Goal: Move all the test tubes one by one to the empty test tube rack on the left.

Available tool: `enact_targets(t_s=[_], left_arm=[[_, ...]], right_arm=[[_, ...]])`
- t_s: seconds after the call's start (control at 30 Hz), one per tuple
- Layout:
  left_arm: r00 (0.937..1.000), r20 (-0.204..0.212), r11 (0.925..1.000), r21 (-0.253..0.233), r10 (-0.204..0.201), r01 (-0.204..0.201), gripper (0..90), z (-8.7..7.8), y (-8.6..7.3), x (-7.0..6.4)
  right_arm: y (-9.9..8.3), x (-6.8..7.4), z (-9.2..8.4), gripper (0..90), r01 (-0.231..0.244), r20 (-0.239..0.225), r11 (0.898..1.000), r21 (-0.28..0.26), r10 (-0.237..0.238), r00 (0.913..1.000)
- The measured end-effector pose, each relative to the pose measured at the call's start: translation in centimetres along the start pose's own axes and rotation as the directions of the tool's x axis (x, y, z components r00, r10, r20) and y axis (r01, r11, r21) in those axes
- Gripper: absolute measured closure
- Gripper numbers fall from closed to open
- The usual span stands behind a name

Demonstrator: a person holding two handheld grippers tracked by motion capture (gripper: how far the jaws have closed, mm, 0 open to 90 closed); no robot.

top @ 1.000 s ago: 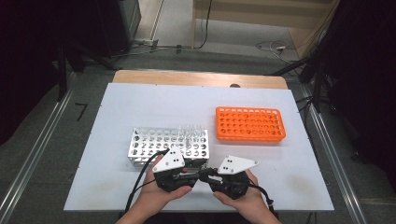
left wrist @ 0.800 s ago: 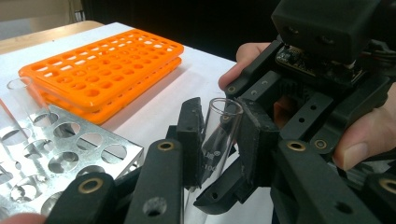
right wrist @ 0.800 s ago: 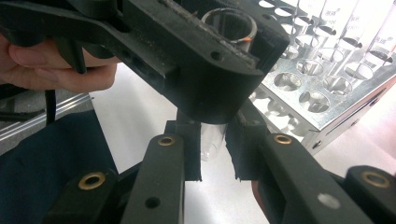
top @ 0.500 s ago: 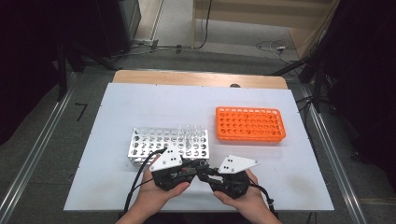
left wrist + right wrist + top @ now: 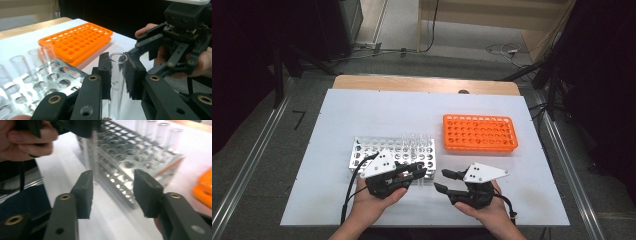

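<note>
The clear glass test tube [image 5: 117,82] has faint print, "100" w/ an ® mark above it; the rest is too small to read. It stands upright, pinched btwn the left gripper [image 5: 117,75] pads, rim poking just above them, held over the table [image 5: 362,107] in front of the metal rack [image 5: 392,150]. The right gripper [image 5: 112,192] has just been opening, jaws approx half apart w/ nothing btwn them, a little right of the tube. The orange rack [image 5: 479,132] sits farther back, right.
</note>
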State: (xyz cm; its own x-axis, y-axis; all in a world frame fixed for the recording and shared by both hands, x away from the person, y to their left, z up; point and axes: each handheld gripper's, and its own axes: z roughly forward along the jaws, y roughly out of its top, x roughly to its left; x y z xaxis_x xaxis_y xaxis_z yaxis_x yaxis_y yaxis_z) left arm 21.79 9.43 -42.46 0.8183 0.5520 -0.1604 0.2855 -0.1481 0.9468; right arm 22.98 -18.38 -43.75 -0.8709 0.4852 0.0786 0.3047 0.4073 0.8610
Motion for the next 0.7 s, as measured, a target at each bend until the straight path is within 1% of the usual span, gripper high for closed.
enact_targets(t_s=[0.07,0.2,0.3,0.37,0.4,0.53,0.6,0.7], left_arm=[[0.9999,-0.01,1.0,-0.002,-0.006,0.006,76.2,-0.3,0.1,0.3],[0.9996,-0.028,1.0,-0.006,-0.004,0.004,76.2,-0.8,0.2,0.9],[0.9991,-0.043,1.0,-0.008,-0.006,0.006,76.2,-1.2,0.4,1.5],[0.9982,-0.06,0.9999,-0.012,-0.009,0.008,76.2,-1.5,0.6,2.0],[0.9979,-0.063,0.9999,-0.015,-0.01,0.009,76.2,-1.7,0.8,2.2],[0.9949,-0.101,0.9998,-0.021,-0.006,0.003,76.2,-2.3,1.6,3.3],[0.993,-0.118,0.9996,-0.026,-0.009,0.006,76.2,-2.6,2.1,3.8],[0.9879,-0.154,0.9993,-0.035,-0.017,0.012,76.1,-3.1,2.7,4.8]], right_arm=[[-0.1,-0.7,-0.4,39.9,-0.008,0.01,1.0,-0.012,0.008,0.9999],[-0.5,-2.0,-1.3,28.5,-0.019,0.046,1.0,-0.018,0.02,0.9987],[-0.9,-3.1,-1.9,23.3,-0.036,0.067,0.999,-0.036,0.038,0.997],[-1.2,-3.9,-2.3,19.9,-0.044,0.081,0.998,-0.042,0.047,0.9956],[-1.3,-4.2,-2.6,18.7,-0.05,0.084,0.998,-0.044,0.053,0.9951],[-2.0,-5.6,-3.5,13.5,-0.069,0.114,0.996,-0.056,0.075,0.9907],[-2.3,-6.1,-4.1,12.7,-0.073,0.132,0.995,-0.063,0.081,0.9879],[-2.7,-6.9,-4.8,10.5,-0.079,0.153,0.994,-0.077,0.09,0.9841]])
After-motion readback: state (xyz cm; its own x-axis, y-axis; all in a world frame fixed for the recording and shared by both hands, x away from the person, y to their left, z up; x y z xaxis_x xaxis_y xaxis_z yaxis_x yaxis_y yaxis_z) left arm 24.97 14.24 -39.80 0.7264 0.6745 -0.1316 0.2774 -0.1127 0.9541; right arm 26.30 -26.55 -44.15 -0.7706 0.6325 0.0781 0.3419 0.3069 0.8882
